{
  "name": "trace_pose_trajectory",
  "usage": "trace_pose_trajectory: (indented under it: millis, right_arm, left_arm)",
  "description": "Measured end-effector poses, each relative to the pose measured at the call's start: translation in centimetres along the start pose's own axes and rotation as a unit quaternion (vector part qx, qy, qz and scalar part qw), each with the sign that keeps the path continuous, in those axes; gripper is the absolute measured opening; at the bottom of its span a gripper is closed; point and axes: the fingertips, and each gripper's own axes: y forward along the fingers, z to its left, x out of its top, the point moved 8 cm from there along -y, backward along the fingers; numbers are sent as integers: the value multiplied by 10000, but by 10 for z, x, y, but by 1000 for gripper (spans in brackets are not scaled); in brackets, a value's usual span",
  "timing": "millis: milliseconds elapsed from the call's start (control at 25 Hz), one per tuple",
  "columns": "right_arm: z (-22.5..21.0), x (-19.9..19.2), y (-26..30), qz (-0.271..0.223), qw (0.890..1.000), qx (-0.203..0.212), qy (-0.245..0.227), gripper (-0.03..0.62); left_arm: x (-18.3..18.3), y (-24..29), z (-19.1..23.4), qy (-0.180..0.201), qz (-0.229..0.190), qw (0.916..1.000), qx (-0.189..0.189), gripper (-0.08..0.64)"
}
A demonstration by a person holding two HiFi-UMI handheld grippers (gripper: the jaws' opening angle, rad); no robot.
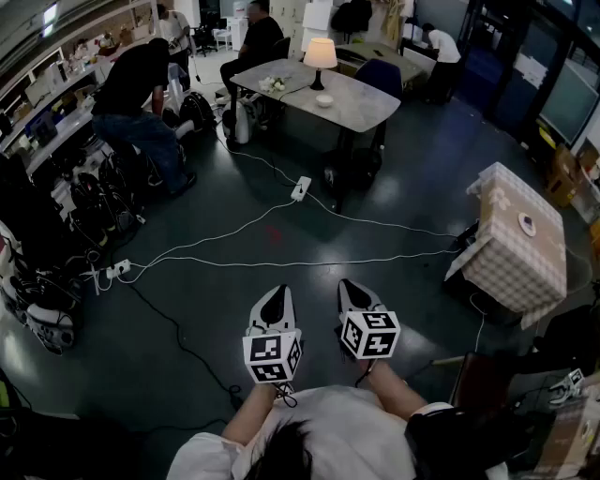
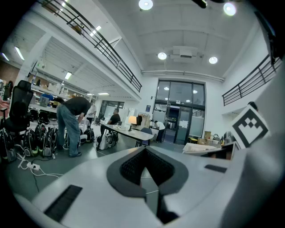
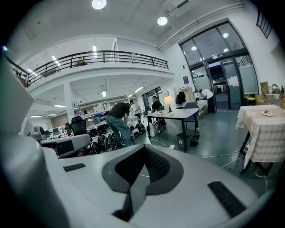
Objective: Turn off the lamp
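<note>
left gripper (image 1: 275, 296), right gripper (image 1: 354, 290): pressed together, empty | lit cream-shaded table lamp (image 1: 321, 54): far off | risk: tripping on white floor cables (image 1: 281, 263)

White short-sleeved shirt (image 1: 323, 427); white left tongs (image 1: 275, 294) and right tongs (image 1: 352, 287), black-lined tips, a black-and-white marker cube (image 1: 272, 357) on each.

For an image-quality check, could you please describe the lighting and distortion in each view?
Head view: dim, dark floor, the lit lamp glows. Left gripper view: bright, ceiling lights flare, railings bow. Right gripper view: fisheye, black corners, balcony curves.
</note>
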Motion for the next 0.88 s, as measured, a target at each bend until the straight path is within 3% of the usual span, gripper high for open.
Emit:
trace_pose_trajectory:
  millis: [320,880]
  right_arm:
    - [3,3,12,-33,9999,-91,37,-2]
    - [25,8,53,-108,9983,-408,411,0]
  left_arm:
    - [7,10,10,72,-16,9999,-101,-8]
    - [23,22,74,331,29,9992,-204,-8]
